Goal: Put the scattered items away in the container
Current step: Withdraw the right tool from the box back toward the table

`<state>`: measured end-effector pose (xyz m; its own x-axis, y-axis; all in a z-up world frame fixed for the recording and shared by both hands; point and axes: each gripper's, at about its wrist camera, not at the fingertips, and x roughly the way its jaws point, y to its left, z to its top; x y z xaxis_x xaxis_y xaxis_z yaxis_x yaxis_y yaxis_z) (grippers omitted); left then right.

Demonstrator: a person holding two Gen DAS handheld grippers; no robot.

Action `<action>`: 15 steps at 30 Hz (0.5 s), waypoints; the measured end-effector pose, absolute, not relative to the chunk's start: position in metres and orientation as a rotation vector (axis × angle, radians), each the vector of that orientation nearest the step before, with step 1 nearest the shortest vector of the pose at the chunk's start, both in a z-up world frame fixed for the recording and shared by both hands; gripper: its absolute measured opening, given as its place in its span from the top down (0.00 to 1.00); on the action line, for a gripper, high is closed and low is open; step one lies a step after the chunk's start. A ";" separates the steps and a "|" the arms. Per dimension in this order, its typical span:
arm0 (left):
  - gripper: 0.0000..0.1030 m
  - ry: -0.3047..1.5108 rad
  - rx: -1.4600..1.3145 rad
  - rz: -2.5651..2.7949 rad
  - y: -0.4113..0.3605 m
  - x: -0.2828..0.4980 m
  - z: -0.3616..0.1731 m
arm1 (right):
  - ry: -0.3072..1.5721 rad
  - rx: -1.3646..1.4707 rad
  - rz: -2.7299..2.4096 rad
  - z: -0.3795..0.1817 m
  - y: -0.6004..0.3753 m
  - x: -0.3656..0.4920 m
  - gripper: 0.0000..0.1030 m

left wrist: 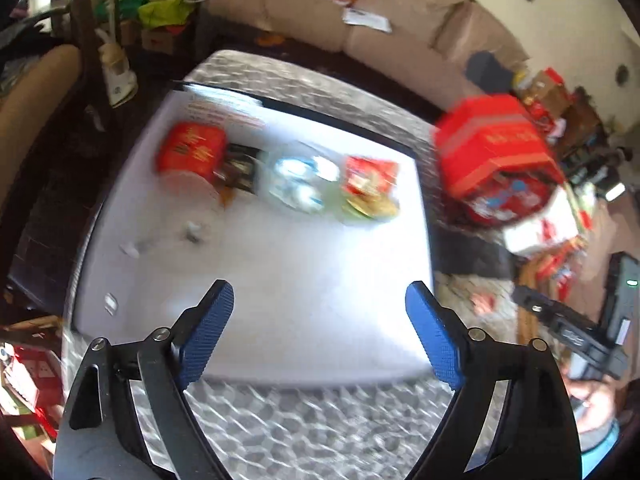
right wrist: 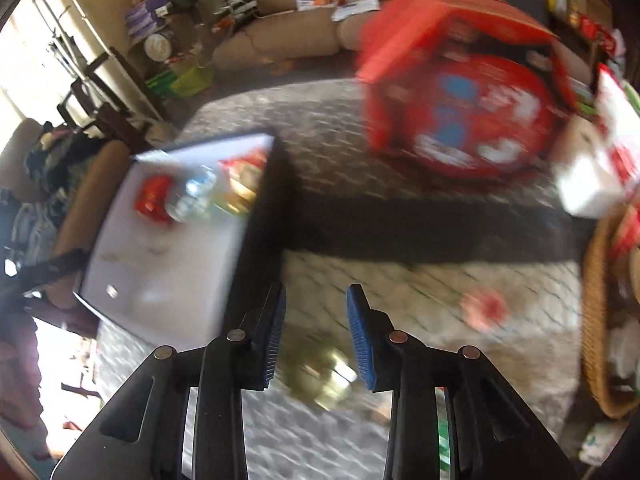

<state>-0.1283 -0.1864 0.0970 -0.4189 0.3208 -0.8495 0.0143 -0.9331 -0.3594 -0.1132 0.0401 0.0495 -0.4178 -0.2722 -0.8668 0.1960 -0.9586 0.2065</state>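
The container (left wrist: 280, 288) is a white-floored box on the patterned cloth. Along its far side lie a red packet (left wrist: 190, 148), a dark packet (left wrist: 240, 168), a clear bag of blue-and-white pieces (left wrist: 300, 180) and a red-and-yellow snack packet (left wrist: 370, 184). My left gripper (left wrist: 320, 292) hangs wide open over the box's near part, with nothing between its blue pads. My right gripper (right wrist: 316, 292) is to the right of the box (right wrist: 176, 280), over the cloth. Its jaws stand partly apart. A blurred gold-and-green item (right wrist: 320, 380) lies on the cloth below the gap, clear of the pads.
A big red gift box with a round red tin (right wrist: 460, 92) stands on the cloth to the right of the container. A small pink item (right wrist: 482, 308) lies on the cloth. A wicker basket (right wrist: 596, 320) sits at the right edge, a beige sofa (left wrist: 320, 20) behind.
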 end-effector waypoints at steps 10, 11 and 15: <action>0.16 -0.336 -1.631 2.268 -0.026 -0.074 0.042 | 0.015 1.612 -2.565 -0.006 0.169 -0.034 0.60; 0.16 -0.331 -1.652 2.241 -0.011 -0.070 0.029 | -0.059 1.633 -2.558 -0.019 0.185 -0.028 0.59; 0.16 -0.396 -1.736 2.160 0.033 -0.054 -0.022 | -0.237 1.707 -2.529 -0.055 0.224 -0.018 0.59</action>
<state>-0.0540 0.0325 -0.0218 -0.1950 0.4292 -0.8819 -0.0889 -0.9032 -0.4199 -0.0180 0.2236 -0.0552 -0.3754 -0.1530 -0.9142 -0.0196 -0.9848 0.1728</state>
